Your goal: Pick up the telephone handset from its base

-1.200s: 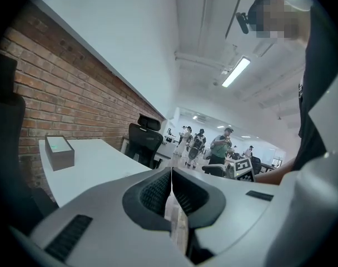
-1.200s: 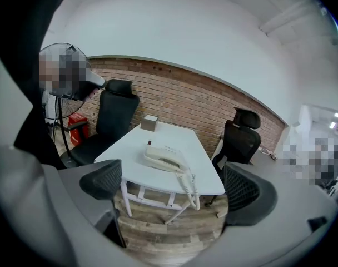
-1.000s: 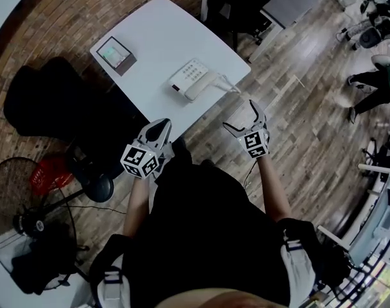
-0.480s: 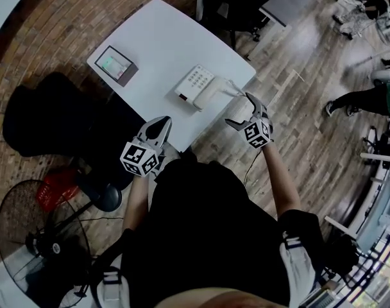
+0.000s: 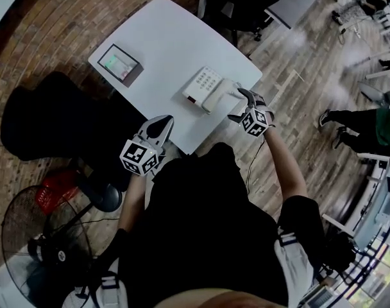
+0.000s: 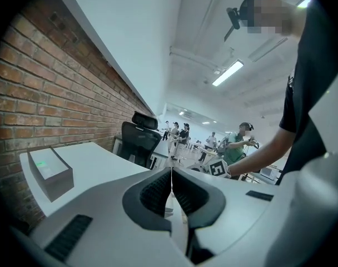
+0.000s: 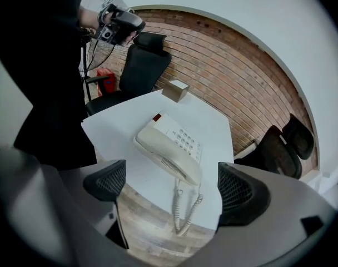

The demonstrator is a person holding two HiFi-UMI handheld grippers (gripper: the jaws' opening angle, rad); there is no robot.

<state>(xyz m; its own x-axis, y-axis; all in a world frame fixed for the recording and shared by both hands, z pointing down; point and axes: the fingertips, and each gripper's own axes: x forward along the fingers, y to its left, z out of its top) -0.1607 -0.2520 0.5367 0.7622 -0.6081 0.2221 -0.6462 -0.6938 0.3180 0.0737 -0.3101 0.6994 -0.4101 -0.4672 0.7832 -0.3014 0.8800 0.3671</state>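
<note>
A cream telephone (image 5: 203,84) sits near the white table's (image 5: 163,37) near right edge. Its handset (image 5: 222,94) rests on the base, and a coiled cord (image 7: 185,210) hangs off the table edge. My right gripper (image 5: 238,105) hovers just short of the handset, tilted down. Its jaws are wide apart and closing, and nothing touches the pads (image 7: 105,179). In the right gripper view the handset (image 7: 170,161) lies beyond the gap and above it. My left gripper (image 5: 159,124) is shut and empty, level, at the table's near edge, left of the phone.
A small grey box with a green screen (image 5: 120,63) stands at the table's left side. Black office chairs (image 5: 240,5) sit behind and left of the table. A floor fan (image 5: 34,236) stands at lower left. People (image 5: 368,124) are on the wooden floor to the right.
My right gripper has come forward and down, from over the floor to the table edge beside the handset, rolling as it went. The left gripper edged forward.
</note>
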